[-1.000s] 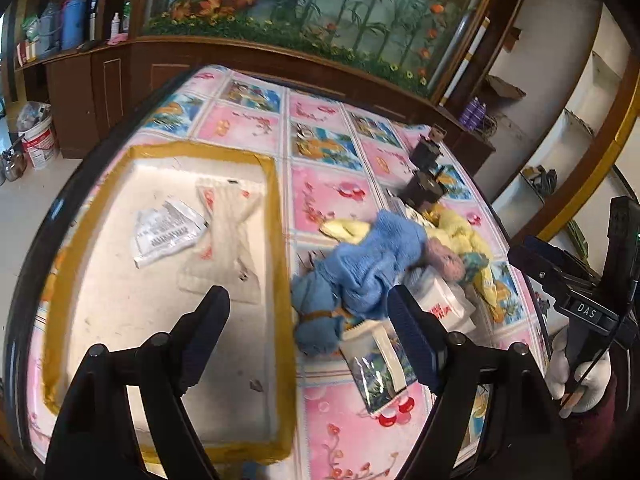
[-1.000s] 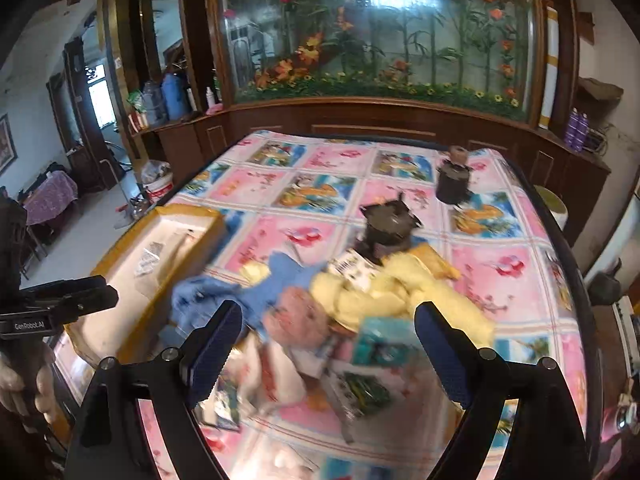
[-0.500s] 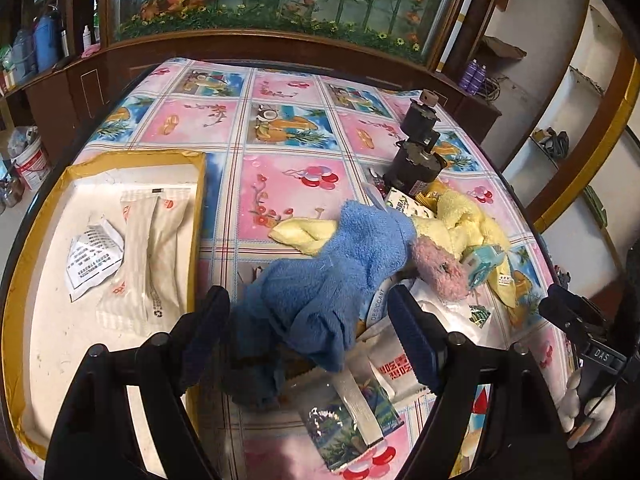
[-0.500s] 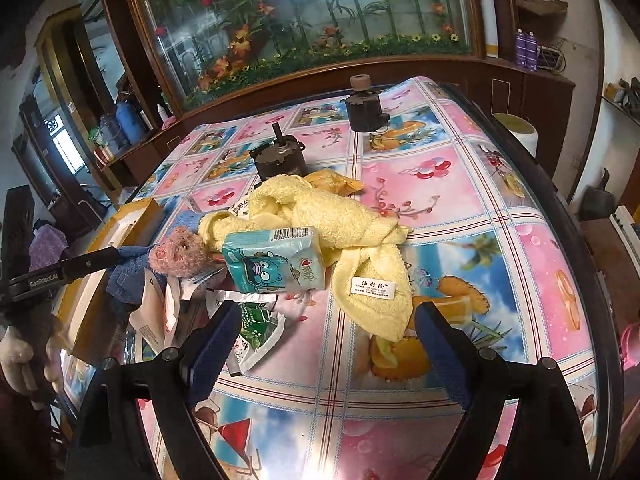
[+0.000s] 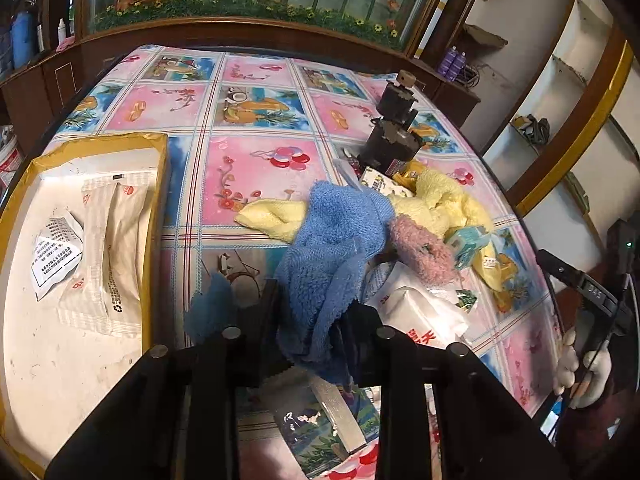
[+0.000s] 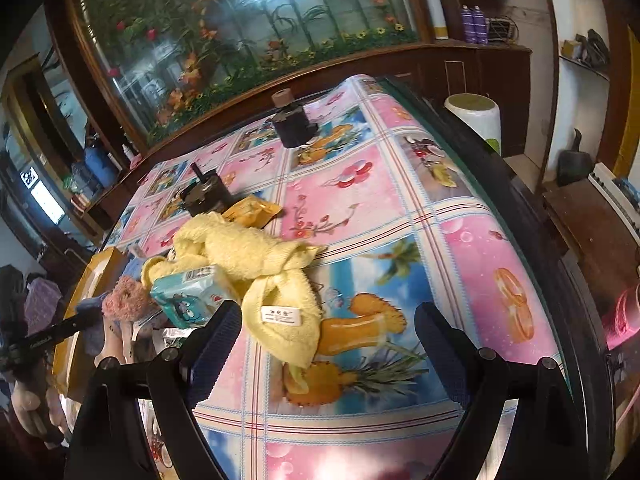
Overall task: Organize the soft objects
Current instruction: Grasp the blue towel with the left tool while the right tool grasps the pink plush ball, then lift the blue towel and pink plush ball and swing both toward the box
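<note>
Soft things heaped mid-table, a tray at the left edge.

The blue towel (image 5: 336, 240) is fluffy and crumpled, its near end lifted and pinched between the closed fingers of the left gripper (image 5: 310, 320), its far end draped over the yellow towel (image 6: 256, 256). That yellow towel is twisted and knotted, stretching across the pile toward the table's right side, a white label on its near flap. A pink plush (image 5: 422, 252) lies between the two towels, touching both. A teal tissue pack (image 6: 192, 296) leans on the yellow towel beside the plush. In the tray (image 5: 158, 184) a white tissue pack (image 5: 106, 252) lies flat.
</note>
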{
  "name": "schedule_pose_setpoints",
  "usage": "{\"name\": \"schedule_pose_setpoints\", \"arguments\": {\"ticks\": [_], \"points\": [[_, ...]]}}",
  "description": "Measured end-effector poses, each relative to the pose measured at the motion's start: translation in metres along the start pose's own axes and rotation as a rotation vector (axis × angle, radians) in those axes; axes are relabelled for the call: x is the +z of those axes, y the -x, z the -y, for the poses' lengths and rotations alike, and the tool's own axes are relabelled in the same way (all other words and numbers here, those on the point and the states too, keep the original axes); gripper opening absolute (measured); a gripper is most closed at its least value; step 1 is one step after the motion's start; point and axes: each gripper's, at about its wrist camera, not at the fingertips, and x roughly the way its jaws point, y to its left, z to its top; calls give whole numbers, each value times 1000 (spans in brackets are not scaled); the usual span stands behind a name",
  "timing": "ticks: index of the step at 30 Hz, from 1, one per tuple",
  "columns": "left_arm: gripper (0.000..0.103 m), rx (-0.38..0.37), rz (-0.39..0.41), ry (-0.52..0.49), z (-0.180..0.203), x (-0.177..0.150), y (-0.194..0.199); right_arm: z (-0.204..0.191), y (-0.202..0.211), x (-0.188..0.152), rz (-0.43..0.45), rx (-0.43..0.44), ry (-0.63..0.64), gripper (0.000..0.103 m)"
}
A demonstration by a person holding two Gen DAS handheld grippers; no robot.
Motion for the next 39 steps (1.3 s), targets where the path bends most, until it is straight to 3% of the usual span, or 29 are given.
{"name": "schedule_pose_setpoints", "arguments": {"ticks": [6,11,14,15,17,20,23,26,28,30,31,32,39], "points": [[22,-76,46,-15,5,-2,20,-6,-11,4,-28,19,-5,90],[19,-111,61,-18,8,-4,28,-64,-19,3,-53,123,117,90],[20,-85,56,3,1,-4,22,-108,-25,-1,-74,193,208,90],[22,-64,50,3,-2,-4,19,-122,-26,-3,-78,213,237,90],[46,-31,38,3,-5,-5,13,-151,-30,-5,-81,237,304,90],[55,-4,27,-42,-1,-10,5,-191,-38,-14,-72,229,435,89],[56,3,2,-66,2,-11,-5,-222,-52,-23,-82,207,537,82],[56,29,-11,-34,-5,-7,-16,-232,-69,-25,-114,197,555,58],[56,0,-9,-10,-10,-5,-20,-226,-79,-24,-140,188,524,34],[53,-14,-3,-10,-11,-5,-21,-214,-83,-22,-151,202,475,30],[37,-34,1,-2,-12,-5,-20,-209,-82,-21,-150,214,452,29],[27,-56,3,7,-12,-4,-18,-205,-79,-20,-147,221,436,29],[20,-141,80,55,-10,-3,10,-191,-47,-13,-97,231,396,28]]}}
